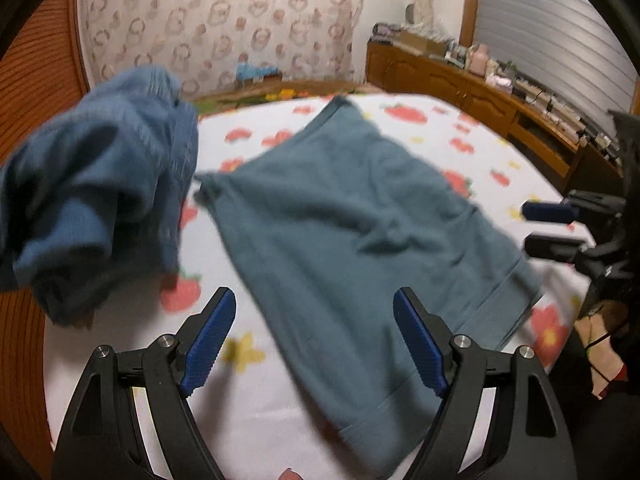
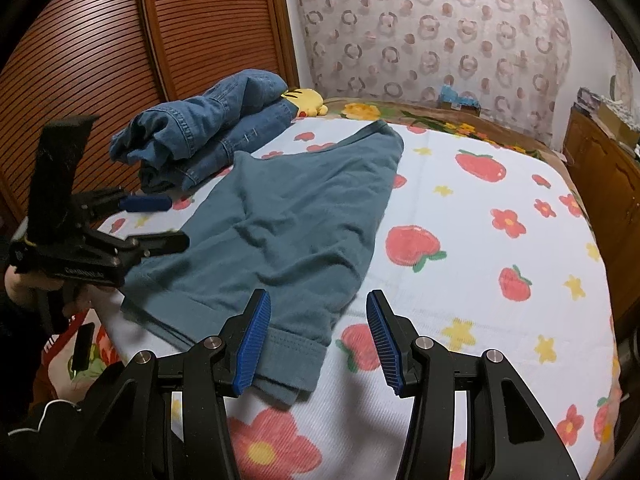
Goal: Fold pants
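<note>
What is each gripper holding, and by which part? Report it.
Nothing is held. The left gripper and right gripper are both open and empty above the teal pants, which lie flat on the bed sheet.

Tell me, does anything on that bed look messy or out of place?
The jeans lie in a crumpled heap near the wooden wardrobe doors, not folded. A yellow plush toy is half buried behind them. The teal pants lie flat but slanted across the bedsheet, with wrinkles. Nothing looks spilled or damaged.
</note>
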A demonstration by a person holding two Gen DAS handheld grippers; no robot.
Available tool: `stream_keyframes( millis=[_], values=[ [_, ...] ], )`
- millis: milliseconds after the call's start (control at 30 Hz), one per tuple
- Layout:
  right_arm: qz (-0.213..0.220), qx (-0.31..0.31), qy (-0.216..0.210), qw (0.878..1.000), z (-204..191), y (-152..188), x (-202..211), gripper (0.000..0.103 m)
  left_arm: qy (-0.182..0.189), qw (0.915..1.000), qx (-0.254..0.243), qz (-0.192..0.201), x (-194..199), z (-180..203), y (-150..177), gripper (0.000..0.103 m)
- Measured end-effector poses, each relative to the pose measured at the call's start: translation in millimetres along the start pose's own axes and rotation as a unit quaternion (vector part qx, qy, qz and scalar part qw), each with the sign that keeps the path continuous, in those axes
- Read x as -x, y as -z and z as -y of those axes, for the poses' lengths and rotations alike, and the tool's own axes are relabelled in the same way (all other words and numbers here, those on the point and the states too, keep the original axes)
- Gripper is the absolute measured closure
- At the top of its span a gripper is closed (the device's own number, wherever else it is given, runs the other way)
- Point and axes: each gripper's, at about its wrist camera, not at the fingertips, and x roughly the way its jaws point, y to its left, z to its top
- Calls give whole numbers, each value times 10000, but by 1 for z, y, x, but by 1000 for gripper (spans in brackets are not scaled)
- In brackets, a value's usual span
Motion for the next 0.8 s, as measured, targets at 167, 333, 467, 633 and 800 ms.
stream_keyframes(
  millis=[167, 333, 467, 633, 800],
  values=[
    [-30, -28, -20, 10000, -1, 1, -4, 51, -76, 9997, 35, -248, -10, -7, 9, 21],
    [-32, -16, -36, 10000, -3, 1, -6, 51, -7, 9994, 92, -328, -14, -9, 13, 21],
    [-35, -23, -42, 10000, -3, 2, -7, 51, -43, 9995, 82, -315, -15, -8, 14, 15],
    [-73, -22, -53, 10000, -4, 4, -10, 51, -39, 9995, -12, -301, -19, -3, 14, 4],
    [-118, -34, -57, 9999, -5, 6, -13, 51, -58, 9997, 18, -247, -20, -3, 14, 3]
  ],
)
